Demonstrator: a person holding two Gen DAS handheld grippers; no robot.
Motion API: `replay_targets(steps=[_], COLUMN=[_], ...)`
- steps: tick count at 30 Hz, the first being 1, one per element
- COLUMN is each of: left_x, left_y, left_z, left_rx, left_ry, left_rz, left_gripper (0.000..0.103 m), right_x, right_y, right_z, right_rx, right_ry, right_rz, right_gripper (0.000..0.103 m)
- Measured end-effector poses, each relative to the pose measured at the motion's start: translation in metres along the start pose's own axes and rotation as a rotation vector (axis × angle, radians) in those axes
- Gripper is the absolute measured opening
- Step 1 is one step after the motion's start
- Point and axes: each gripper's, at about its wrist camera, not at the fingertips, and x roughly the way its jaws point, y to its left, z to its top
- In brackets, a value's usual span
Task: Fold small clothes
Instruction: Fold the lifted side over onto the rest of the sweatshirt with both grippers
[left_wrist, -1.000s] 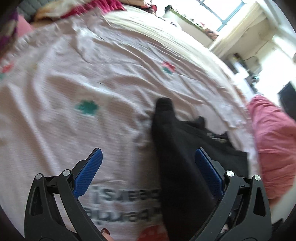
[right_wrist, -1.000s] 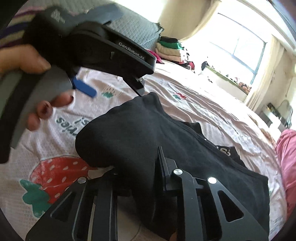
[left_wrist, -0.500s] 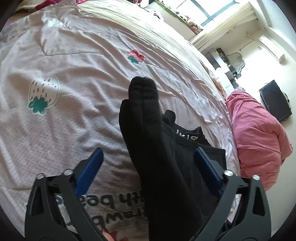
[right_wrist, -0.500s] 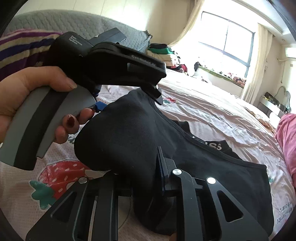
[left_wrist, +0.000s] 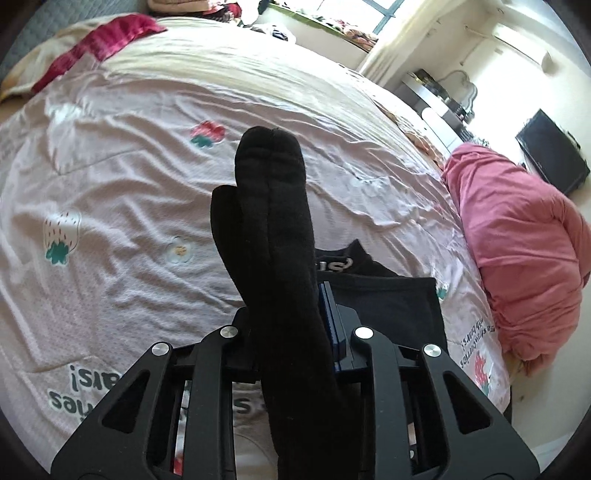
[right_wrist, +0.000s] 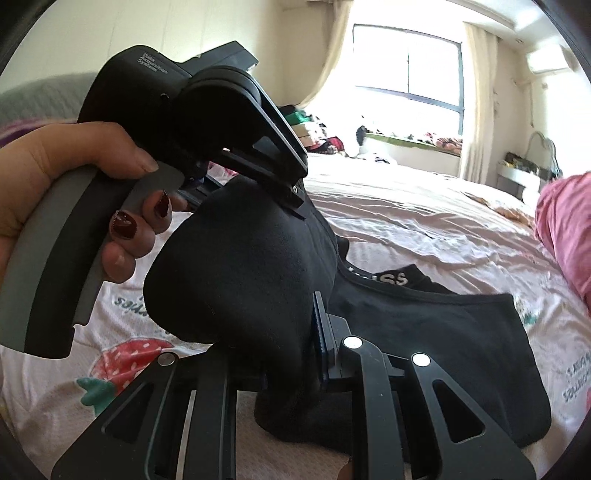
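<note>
1. Left gripper (left_wrist: 291, 314) is closing its jaws on the black sock pair (left_wrist: 273, 206), toes standing toward twelve o'clock above the bedspread (left_wrist: 129, 177).
2. Right gripper (right_wrist: 291, 354) is clamped narrow on the same soft bundle.
3. Light, limp, thick knit; best pinched mid-length.
4. Count: two socks together, one black underwear (right_wrist: 443, 325) at three o'clock.

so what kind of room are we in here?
Almost certainly a home bedroom. The work surface is a bed under a pale strawberry-print cover, a pink duvet is bunched at its edge, and the right wrist view shows a curtained window with folded clothes stacked near the headboard.
</note>
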Motion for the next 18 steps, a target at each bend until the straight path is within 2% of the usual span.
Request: replay_targets(steps=[18], left_x=[0.003], left_y=[-0.086], left_z=[-0.007], left_rx=[0.123], left_ry=[0.043], left_rz=[0.065], left_gripper=[0.017], right_x=[-0.036], right_y=[-0.051], right_z=[-0.010], right_rx=[0.210], right_ry=[-0.044], right_rz=[0.021], right_gripper=[0.017])
